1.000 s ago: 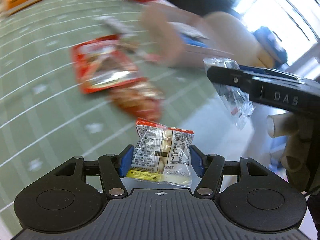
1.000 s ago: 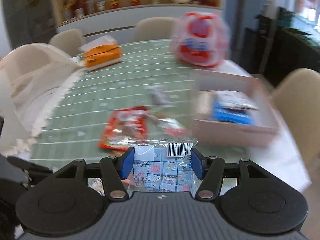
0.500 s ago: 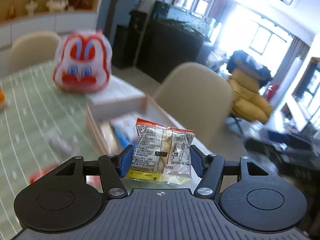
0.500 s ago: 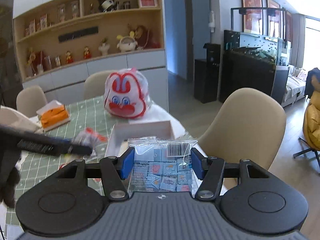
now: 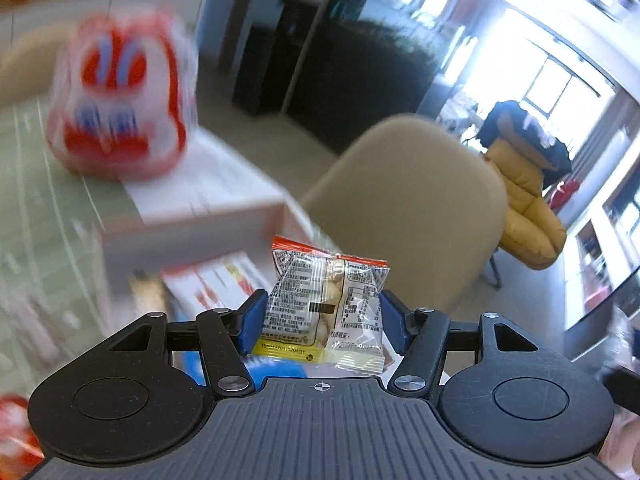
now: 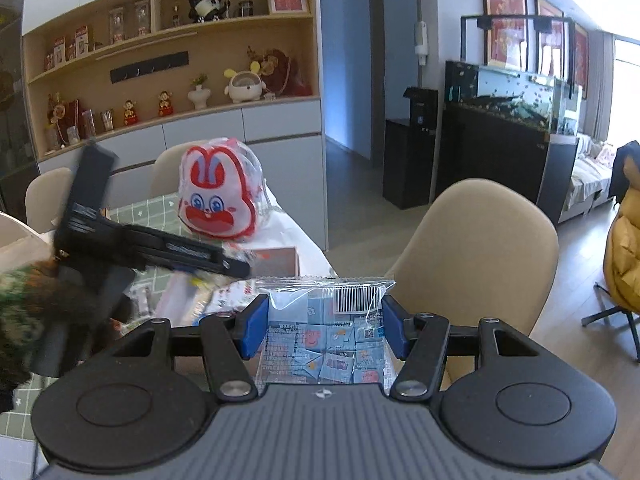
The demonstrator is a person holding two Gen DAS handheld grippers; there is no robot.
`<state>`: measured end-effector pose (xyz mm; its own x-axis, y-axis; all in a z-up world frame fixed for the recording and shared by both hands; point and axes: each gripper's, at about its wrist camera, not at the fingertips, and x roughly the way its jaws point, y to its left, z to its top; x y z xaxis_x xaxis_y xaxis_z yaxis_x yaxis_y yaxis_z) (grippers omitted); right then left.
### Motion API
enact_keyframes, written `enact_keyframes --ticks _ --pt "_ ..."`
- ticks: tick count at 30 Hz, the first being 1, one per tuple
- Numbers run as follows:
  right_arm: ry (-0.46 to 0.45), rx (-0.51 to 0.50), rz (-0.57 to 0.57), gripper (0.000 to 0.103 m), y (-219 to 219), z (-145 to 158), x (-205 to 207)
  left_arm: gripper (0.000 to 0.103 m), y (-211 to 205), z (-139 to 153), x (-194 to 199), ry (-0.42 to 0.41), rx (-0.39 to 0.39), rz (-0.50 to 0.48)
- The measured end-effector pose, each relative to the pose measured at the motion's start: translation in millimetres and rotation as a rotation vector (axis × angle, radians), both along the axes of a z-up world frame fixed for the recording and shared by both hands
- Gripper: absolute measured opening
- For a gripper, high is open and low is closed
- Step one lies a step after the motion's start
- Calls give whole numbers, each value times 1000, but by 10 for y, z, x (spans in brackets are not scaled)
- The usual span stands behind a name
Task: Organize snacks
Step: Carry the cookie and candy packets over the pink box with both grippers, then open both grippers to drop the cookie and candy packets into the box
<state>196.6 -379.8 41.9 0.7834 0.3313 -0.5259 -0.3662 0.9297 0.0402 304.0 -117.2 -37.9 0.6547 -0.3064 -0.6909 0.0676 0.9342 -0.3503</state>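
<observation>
Left wrist view: the left tongs [image 5: 322, 322] clamp a small clear snack packet [image 5: 326, 308] between their blue pads [image 5: 253, 320], the packet standing upright with an orange top seam and a yellow strip along its bottom edge. Dense small print covers its back, too fine to read; pale round pieces show through the film. Beyond it, much blurred, lies an open cardboard box [image 5: 192, 228] on the green-lined bench [image 5: 36, 216], with printed packets inside and a red-and-white rabbit-face bag [image 5: 120, 100] behind it. A beige chair [image 5: 416, 208] stands just past the bench edge.

Right wrist view: the right tongs [image 6: 323, 330] grip a clear bag of small blue-wrapped sweets [image 6: 326, 340], a barcode label at its upper right and a cartoon pig on several wrappers; the lettering is illegible. To the left, the other tongs [image 6: 236, 269] reach over the box [image 6: 280, 260], carried by a hand in a dark patterned sleeve [image 6: 36, 312]. The rabbit-face bag [image 6: 218, 196] sits upright beyond the box.
</observation>
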Motion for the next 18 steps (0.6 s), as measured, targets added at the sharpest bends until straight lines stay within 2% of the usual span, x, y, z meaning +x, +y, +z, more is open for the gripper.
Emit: enact_keyframes --ticks 2,4,7,8,12,15,18 --pt "21 0 7 59 -38 -74 126 66 -17 -258 143 54 -9 -7" --pt "41 -4 11 59 -54 -153 252 66 -78 -461 215 72 79 -2" --pt "70 -6 22 59 -34 -255 462 68 -184 -589 218 25 236 -23" --pt "80 1 32 59 -19 -272 537 67 -194 -588 205 12 249 -30" --pt "133 70 95 59 127 -280 925 67 -67 -406 26 -45 147 -3" --pt "180 130 148 59 336 -282 1316 66 -11 -248 -211 -78 118 19" --pt "278 182 199 59 691 -404 1772 66 33 -170 -309 -95 91 59"
